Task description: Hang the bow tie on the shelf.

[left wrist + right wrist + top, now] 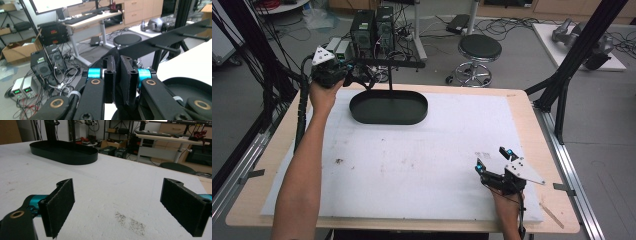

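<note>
L gripper [117, 75] clamped on black cloth [112, 53] near rack [165, 40]; R gripper [117, 207] jaws apart

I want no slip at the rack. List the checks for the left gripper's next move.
1. Left gripper shut on the black cloth-like piece: ok.
2. Peg bar just ahead of it, visible pegs bare: ok.
3. Oval black tray flat on the white mat: ok.
4. Right gripper open, low over the mat, well away from the rack: ok.
5. How much of the piece hangs below the jaws: cannot tell.
</note>
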### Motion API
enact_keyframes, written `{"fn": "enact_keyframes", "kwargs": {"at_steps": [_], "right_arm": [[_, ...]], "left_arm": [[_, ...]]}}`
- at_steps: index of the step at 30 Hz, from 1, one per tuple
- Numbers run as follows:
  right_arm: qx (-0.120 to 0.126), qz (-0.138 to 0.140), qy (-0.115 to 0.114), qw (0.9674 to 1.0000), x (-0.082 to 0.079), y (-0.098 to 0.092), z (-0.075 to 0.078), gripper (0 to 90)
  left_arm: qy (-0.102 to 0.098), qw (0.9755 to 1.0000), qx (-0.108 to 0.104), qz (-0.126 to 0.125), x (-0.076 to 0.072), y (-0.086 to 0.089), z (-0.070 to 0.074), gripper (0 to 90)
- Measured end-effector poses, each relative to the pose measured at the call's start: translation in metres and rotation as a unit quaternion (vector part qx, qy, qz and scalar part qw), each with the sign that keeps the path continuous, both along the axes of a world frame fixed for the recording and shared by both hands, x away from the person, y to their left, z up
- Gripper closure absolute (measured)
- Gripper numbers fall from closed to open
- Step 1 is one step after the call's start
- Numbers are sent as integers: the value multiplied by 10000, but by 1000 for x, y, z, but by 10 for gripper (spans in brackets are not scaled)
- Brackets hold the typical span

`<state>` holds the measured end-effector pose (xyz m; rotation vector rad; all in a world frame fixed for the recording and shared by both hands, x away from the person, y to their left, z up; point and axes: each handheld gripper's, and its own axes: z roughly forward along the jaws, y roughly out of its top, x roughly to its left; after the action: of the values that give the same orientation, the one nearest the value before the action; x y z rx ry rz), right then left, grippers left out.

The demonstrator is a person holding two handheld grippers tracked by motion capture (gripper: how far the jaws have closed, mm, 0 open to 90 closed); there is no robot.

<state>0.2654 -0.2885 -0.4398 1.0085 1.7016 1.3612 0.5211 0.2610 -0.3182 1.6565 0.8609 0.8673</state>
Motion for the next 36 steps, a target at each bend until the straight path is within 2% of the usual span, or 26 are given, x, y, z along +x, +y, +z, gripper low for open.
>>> {"fn": "enact_keyframes", "kwargs": {"at_steps": [9, 20, 22, 26, 33, 36], "right_arm": [[16, -8, 20, 10000, 0, 0, 0, 115], [7, -5, 17, 10000, 0, 0, 0, 115], [16, -11, 16, 10000, 0, 0, 0, 115], [12, -16, -9, 10000, 0, 0, 0, 115], [35, -12, -5, 10000, 0, 0, 0, 115], [41, -4, -12, 10000, 0, 0, 0, 115]], "left_arm": [[-23, 9993, 347, 144, -1, -5, -2, 792], [45, 9992, 366, 121, -9, -1, 0, 692], [44, 9992, 368, 133, -13, 2, 3, 675], [-127, 9995, 274, 122, -25, 9, 9, 650], [-138, 9994, 316, 10, -46, 18, 17, 588], [-71, 9989, 441, -171, -57, 21, 22, 573]]}}
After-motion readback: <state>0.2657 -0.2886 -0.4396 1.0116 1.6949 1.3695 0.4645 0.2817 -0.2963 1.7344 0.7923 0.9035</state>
